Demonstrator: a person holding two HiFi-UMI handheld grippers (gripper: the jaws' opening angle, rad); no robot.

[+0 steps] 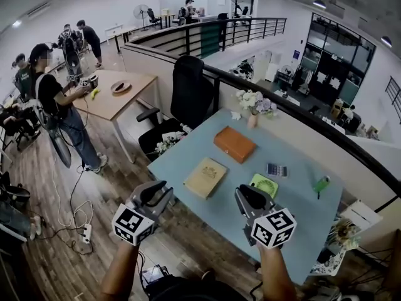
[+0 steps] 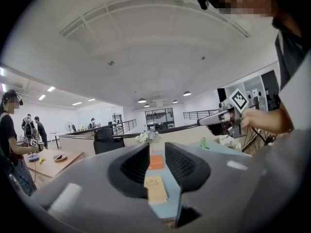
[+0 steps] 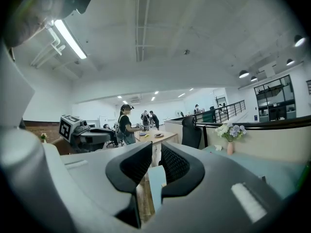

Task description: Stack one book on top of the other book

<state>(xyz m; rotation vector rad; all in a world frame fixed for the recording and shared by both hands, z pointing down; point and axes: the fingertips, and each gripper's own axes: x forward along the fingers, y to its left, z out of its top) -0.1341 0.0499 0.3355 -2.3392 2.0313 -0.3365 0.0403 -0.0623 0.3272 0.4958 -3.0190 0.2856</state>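
A tan book [image 1: 205,176] lies flat near the front left edge of the blue-grey table [image 1: 294,231]. An orange book [image 1: 234,143] lies flat just behind it, apart from it. Both grippers hover in front of the table's near edge, short of the books. My left gripper [image 1: 164,190] is shut and empty; in its own view the tan book [image 2: 155,187] and the orange book [image 2: 156,161] show through the narrow gap of my left gripper [image 2: 156,152]. My right gripper [image 1: 244,193] is also shut and empty. In its own view my right gripper [image 3: 156,152] points past the table's corner [image 3: 156,178].
On the table are a green fan [image 1: 264,184], a calculator [image 1: 276,170], a green can [image 1: 321,184] and a vase of flowers [image 1: 254,105]. A black chair [image 1: 188,93] stands at the far left edge. A person [image 1: 56,105] stands by a wooden desk [image 1: 128,96] at the left.
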